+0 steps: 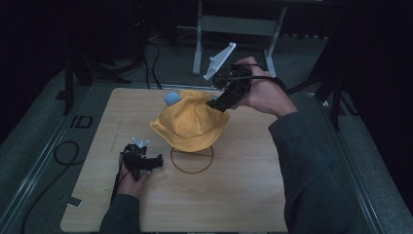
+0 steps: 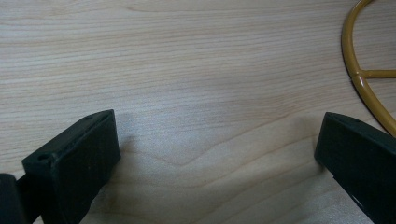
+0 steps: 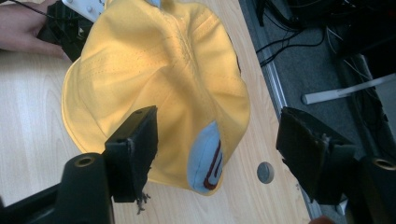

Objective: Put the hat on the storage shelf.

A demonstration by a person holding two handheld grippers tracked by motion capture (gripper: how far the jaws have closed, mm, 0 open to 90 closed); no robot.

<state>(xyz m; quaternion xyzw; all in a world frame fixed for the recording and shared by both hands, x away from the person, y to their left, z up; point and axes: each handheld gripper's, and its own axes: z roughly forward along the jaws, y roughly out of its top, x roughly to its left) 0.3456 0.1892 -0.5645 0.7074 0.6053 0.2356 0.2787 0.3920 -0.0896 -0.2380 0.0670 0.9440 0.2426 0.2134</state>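
A yellow bucket hat (image 1: 190,122) sits raised over a gold ring base (image 1: 192,160) in the middle of the wooden table (image 1: 243,195). A light blue patch (image 1: 172,98) shows at its far rim. My right gripper (image 1: 216,103) hovers at the hat's far right side, open. In the right gripper view the hat (image 3: 154,79) and its blue, red-trimmed patch (image 3: 205,161) lie between and beyond the spread jaws (image 3: 217,133). My left gripper (image 1: 157,162) rests low on the table left of the ring, open (image 2: 217,140), with nothing between its jaws. The gold ring (image 2: 359,70) curves past its right jaw.
A grey round plug (image 3: 265,171) sits in the tabletop near the edge by the hat. A small tape piece (image 1: 74,201) lies at the table's near left corner. Cables (image 1: 63,151) trail on the floor at left, and a white desk frame (image 1: 234,29) stands behind.
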